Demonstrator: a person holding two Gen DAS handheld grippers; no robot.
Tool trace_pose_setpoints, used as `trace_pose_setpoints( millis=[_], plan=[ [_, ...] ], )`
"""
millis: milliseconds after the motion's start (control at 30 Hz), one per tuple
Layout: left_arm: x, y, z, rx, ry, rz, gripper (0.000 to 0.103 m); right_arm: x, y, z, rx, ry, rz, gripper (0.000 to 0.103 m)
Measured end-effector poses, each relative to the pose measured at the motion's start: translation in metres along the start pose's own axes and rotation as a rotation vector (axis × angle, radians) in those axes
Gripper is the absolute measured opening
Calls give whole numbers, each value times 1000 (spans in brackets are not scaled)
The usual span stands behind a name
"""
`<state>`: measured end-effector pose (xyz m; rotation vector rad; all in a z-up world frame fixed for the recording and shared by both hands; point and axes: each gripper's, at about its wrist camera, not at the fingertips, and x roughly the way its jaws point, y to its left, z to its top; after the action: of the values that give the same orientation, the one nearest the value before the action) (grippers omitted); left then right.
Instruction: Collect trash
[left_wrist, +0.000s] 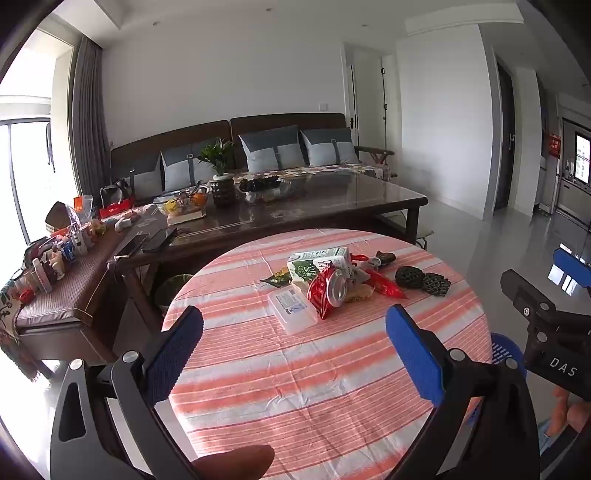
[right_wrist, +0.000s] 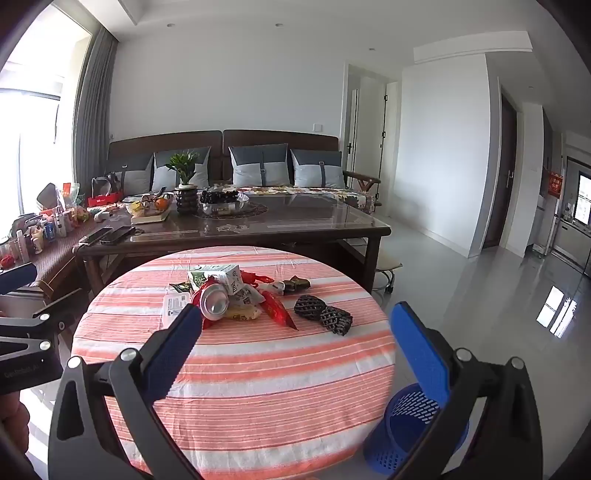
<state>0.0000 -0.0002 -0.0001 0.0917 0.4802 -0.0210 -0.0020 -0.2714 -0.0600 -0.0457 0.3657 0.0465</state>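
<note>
On the round tabletop (right_wrist: 236, 369) with its pink-and-white striped cloth, the trash lies in one heap toward the far side: a green-and-white milk carton (left_wrist: 317, 263), a crushed red can (left_wrist: 334, 291) with its silver end turned toward the cameras, a clear plastic box (left_wrist: 291, 310), red wrappers (right_wrist: 275, 310) and two dark mesh fruit sleeves (right_wrist: 323, 314) just to the right of the pile. Both grippers hover short of the heap, tilted a little downward, and neither holds anything. The left gripper (left_wrist: 294, 343) has its jaws spread wide, and the plastic box and can lie straight ahead of that gap. The right gripper (right_wrist: 295, 343) is likewise wide open; the can sits just beyond its left finger, and the mesh sleeves lie ahead in its gap. A blue basket (right_wrist: 413, 428) stands on the floor at the table's right edge, nearest the right gripper. The right hand looks better placed for the mesh sleeves and for the drop; the can's long axis points roughly toward the cameras, so a grip across its sides seems most natural.
</note>
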Motion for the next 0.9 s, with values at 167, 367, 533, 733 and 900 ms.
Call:
trace_pose_setpoints(
  millis=[167, 367, 533, 733, 900],
  plan=[
    [0, 0, 0, -4, 16, -6, 98, 0, -1, 1, 5, 3, 3, 98],
    [0, 0, 0, -2, 18, -5, 98, -1, -1, 0, 2, -3, 1, 98],
    [0, 0, 0, 0, 21, -6, 98, -1, -1, -1, 3, -2, 2, 98],
    [0, 0, 1, 1, 23, -6, 98, -2, -1, -1, 2, -3, 1, 98],
    [1, 0, 1, 1, 25, -5, 98, -4, -4, 0, 3, -1, 2, 98]
  ],
)
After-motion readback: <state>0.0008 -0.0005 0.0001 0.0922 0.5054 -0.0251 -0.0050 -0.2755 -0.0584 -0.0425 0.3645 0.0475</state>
